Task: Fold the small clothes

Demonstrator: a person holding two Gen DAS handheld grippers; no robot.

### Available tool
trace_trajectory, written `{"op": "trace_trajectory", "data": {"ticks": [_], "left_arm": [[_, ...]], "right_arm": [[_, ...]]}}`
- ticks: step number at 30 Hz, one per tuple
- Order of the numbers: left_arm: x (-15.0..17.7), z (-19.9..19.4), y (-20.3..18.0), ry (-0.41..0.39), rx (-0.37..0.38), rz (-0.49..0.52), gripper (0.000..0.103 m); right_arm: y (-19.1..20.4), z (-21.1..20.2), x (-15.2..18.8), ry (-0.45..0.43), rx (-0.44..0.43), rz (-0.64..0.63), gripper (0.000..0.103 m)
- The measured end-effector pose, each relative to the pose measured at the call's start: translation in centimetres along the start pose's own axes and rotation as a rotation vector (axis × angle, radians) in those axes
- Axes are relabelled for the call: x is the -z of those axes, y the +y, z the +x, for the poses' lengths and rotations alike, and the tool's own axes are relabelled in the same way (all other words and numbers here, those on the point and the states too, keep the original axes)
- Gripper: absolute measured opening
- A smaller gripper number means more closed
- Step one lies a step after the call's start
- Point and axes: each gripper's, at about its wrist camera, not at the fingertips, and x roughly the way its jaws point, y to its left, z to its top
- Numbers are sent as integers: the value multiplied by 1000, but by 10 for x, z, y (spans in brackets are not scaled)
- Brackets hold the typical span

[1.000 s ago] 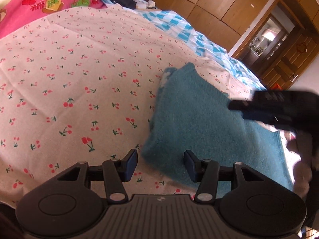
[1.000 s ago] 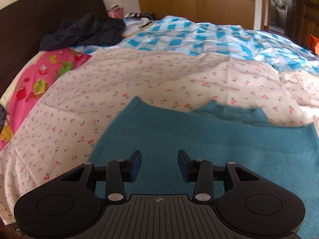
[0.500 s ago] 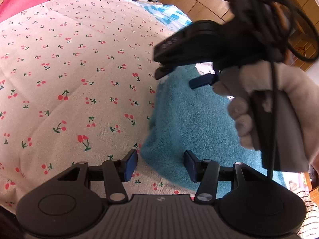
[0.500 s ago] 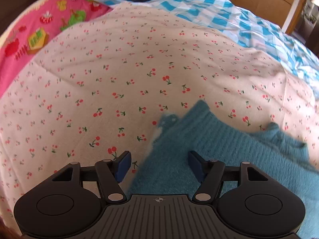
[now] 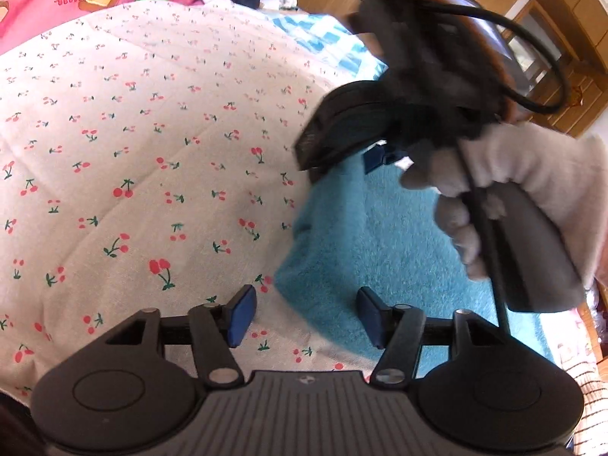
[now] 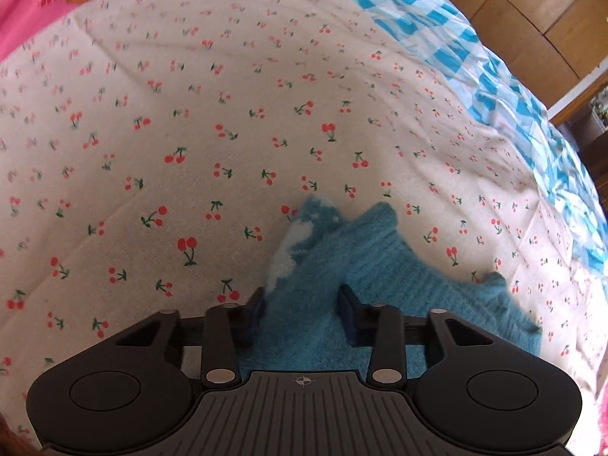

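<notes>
Left wrist view: the left tongs (image 5: pixel 304 317) hang low over a bed whose cherry-print sheet (image 5: pixel 152 152) covers most of the picture. Their jaws are opening and stand apart, one blue pad over the sheet, the other over the near corner of a teal sweater (image 5: pixel 380 235); the corner lies in the gap, but neither pad presses on it. The sweater lies on the sheet towards the right, its fuzzy knit partly folded. Above it, the right tongs (image 5: pixel 376 157) reach down at the sweater's far edge, held by a gloved hand (image 5: pixel 532 174) with a black cable looping behind.

From the right wrist view, the right tongs (image 6: pixel 300 311) are closing around a bunched-up piece of the teal sweater (image 6: pixel 380 258), where a white patch on the knit shows. The cloth fills the gap between the two pads; whether they already pinch it cannot be told for sure. Past the sweater the cherry-print sheet (image 6: pixel 228 114) runs on to a blue-and-white checked quilt (image 6: pixel 513 87) at the right and a pink patterned cloth (image 6: pixel 30 11) at the upper left. Wooden cabinets (image 6: pixel 513 3) stand beyond the bed. No container shows in either view.
</notes>
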Motion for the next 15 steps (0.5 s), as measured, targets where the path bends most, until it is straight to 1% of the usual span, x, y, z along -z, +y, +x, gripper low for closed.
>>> {"op": "trace_trajectory", "data": {"ticks": [1, 4, 6, 10, 11, 12, 15], "left_arm": [[1, -2, -1, -13, 2, 9, 65], [5, -8, -9, -54, -10, 52, 72], [9, -11, -15, -76, -20, 84, 75], [17, -16, -28, -111, -22, 150, 76], [20, -16, -34, -120, -27, 174, 79], [22, -16, -39, -125, -34, 195, 82], [26, -8, -48, -115, -59, 239, 83]], "right_arm": [[-6, -6, 1, -16, -18, 27, 30], [-24, -21, 7, -57, -62, 93, 26], [-35, -31, 11, -82, -86, 128, 25], [-54, -45, 23, -131, -130, 184, 24], [-58, -47, 26, -141, -139, 194, 24], [-61, -49, 29, -148, -149, 205, 24], [-72, -55, 36, -168, -177, 240, 24]]}}
